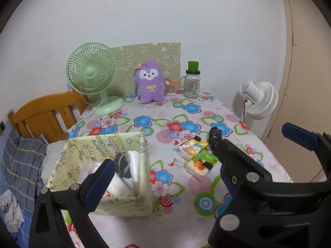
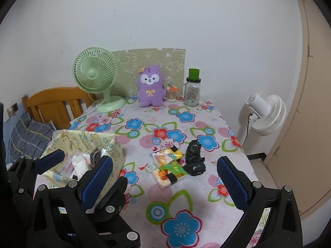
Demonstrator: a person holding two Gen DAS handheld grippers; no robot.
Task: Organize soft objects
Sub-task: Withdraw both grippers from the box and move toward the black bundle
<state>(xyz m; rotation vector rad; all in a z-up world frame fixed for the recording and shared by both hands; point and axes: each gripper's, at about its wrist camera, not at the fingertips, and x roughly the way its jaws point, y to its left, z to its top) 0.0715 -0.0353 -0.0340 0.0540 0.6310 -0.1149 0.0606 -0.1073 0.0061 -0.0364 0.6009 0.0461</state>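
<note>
Two tissue packs (image 2: 168,166) lie end to end, long axes slanting toward the near right, beside the box (image 2: 115,155). Left gripper (image 1: 163,177) gapes wide, empty. Right gripper (image 2: 163,179) hangs wide, empty too.

Storage box (image 1: 103,150) contents partly hidden behind left claw (image 1: 163,177); tissue-pack (image 2: 167,165) print illegible.

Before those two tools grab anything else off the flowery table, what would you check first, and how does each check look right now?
1. Left tool empty and open: ok.
2. Right tool empty and open: ok.
3. Tissue packs lying free on the tablecloth: ok.
4. Black bag roll touches the packs' edge: cannot tell.
5. Yellow box has room left: cannot tell, already partly filled.
6. Purple plush toy upright at the back, nothing in front of it: ok.
</note>
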